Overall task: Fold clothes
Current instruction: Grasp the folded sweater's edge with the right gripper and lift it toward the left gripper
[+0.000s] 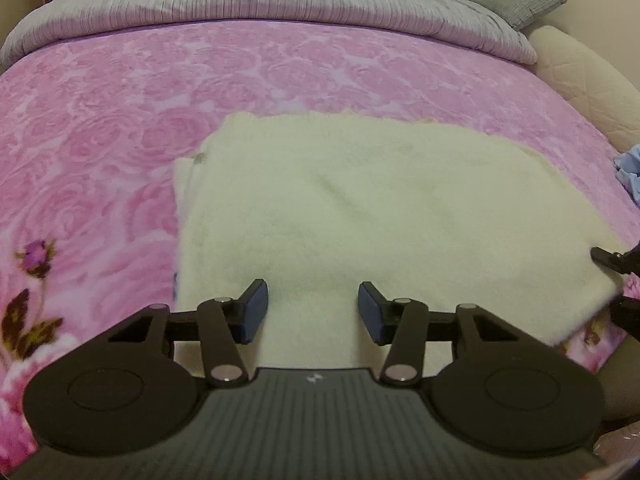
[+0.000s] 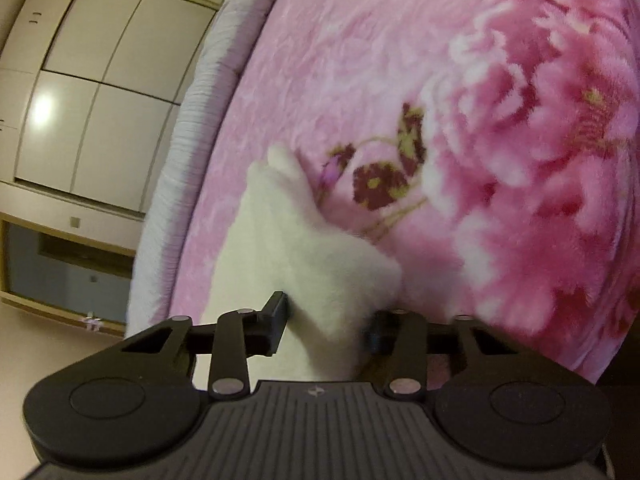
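Left wrist view: left gripper (image 1: 313, 312) spread wide, empty, over the near edge of the cream fleece garment (image 1: 360, 216), which lies flat on the pink blanket (image 1: 100, 120), long axis running left-right. Right gripper (image 2: 326, 326) straddles the garment's right corner; whether it's pinching, can't tell, blurred. Grey duvet (image 1: 260, 0) beyond.
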A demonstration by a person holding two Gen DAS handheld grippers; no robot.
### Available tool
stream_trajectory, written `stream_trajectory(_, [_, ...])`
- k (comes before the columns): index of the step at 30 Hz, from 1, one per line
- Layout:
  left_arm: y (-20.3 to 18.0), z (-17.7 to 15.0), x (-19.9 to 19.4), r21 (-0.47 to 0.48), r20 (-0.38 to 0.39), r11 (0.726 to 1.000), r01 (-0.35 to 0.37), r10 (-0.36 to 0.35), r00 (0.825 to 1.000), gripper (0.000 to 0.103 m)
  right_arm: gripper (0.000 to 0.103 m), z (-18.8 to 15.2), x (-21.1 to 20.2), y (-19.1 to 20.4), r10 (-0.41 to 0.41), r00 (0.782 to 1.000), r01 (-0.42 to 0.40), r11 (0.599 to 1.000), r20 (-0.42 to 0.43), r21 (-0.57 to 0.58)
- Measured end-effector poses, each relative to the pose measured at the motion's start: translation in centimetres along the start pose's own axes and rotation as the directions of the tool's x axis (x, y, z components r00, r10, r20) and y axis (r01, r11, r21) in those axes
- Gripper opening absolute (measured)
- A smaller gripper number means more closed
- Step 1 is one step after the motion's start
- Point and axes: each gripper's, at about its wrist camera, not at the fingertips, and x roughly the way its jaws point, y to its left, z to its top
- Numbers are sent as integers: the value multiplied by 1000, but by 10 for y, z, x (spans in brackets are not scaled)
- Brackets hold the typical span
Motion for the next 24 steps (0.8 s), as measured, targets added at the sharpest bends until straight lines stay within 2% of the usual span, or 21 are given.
stream_trajectory(3, [3, 4, 4, -4, 1, 1000, 9, -9, 1000, 45, 19, -1, -1, 13, -41, 999, 41, 998, 4, -49])
stream_trajectory(5, [10, 7, 1, -36, 1, 999, 39, -39, 999, 45, 18, -5, -1, 31, -98, 995, 100, 987, 19, -129])
stream_trajectory(7, [20, 10, -2, -81, 6, 994, 76, -76, 997, 44, 16, -13, -2, 58, -160, 985, 171, 941, 64, -291])
stream_trajectory(8, [26, 10, -5, -108, 14, 990, 96, -95, 995, 44, 15, -23, -2, 77, -174, 979, 201, 891, 104, -407])
stream_trajectory(9, [32, 11, -8, -134, 23, 984, 116, -114, 993, 44, 14, -35, -2, 99, -175, 973, 229, 815, 151, -532])
stream_trajectory(10, [38, 11, -11, -161, 33, 977, 142, -138, 990, 42, 14, -52, -2, 120, -150, 970, 241, 722, 192, -649])
stream_trajectory(12, [49, 10, -17, -216, 55, 957, 194, -186, 981, 42, 13, -91, -4, 157, -67, 968, 242, 507, 242, -827])
stream_trajectory(14, [61, 8, -24, -272, 80, 931, 244, -231, 970, 42, 13, -131, -1, 179, 16, 978, 192, 323, 208, -927])
stream_trajectory(15, [64, 6, -26, -283, 86, 927, 247, -232, 969, 42, 13, -151, 2, 187, 41, 984, 161, 235, 175, -958])
stream_trajectory(17, [72, 1, -31, -305, 96, 919, 250, -231, 968, 42, 13, -192, 13, 195, 51, 994, 90, 68, 93, -994])
stream_trajectory(18, [75, -2, -34, -316, 101, 915, 251, -231, 968, 42, 15, -211, 22, 194, 21, 999, 46, -14, 46, -999])
stream_trajectory(19, [80, -6, -35, -336, 100, 907, 255, -235, 967, 42, 16, -226, 30, 191, -11, 1000, 3, -71, 4, -997])
stream_trajectory(21, [85, -13, -37, -369, 97, 891, 264, -245, 965, 42, 29, -252, 44, 182, -88, 993, -86, -158, -73, -984])
stream_trajectory(22, [87, -16, -37, -379, 96, 886, 269, -252, 963, 42, 32, -260, 45, 178, -113, 989, -120, -184, -100, -976])
stream_trajectory(24, [90, -22, -38, -397, 92, 874, 279, -265, 960, 42, 65, -272, 43, 172, -131, 982, -163, -218, -137, -962])
